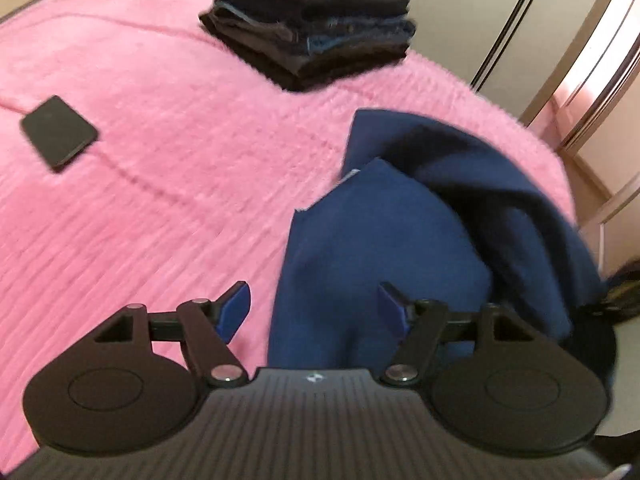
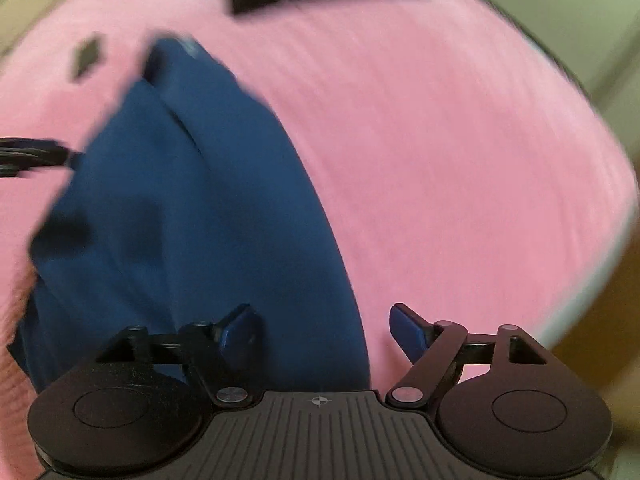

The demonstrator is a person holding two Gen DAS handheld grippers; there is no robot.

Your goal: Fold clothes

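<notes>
Left wrist view: my left gripper (image 1: 314, 308) hangs over the near edge of the bed (image 1: 160, 208), its jaws apart with nothing pinched between them. The blue garment (image 1: 380, 248) lies below and ahead of it on the pink blanket, bunched and partly doubled over itself, a darker fold slumped toward the bed's right edge. The right-hand fingertip (image 1: 390, 306) sits over the cloth, the left-hand one over bare blanket; I cannot tell whether either touches.

At the far edge stands a stack of folded dark clothes (image 1: 312, 28), well apart from the blue piece. I judge it the finished pile, kept clear so the working area stays free. A black phone (image 1: 59, 133) lies flat toward the left edge, out of the way.

Right wrist view: my right gripper (image 2: 322, 330) is likewise spread and empty. The blue garment (image 2: 192, 208) runs lengthwise from under its left-hand fingertip (image 2: 236, 330) toward the far edge; the other fingertip is over blanket. The picture is smeared, so fine creases are unreadable. Part of the other gripper shows at the left border, beside the cloth.

Judgement: the garment is not yet folded. With both grippers empty over its near end, the next step appears to be taking hold of the hem or corners.
</notes>
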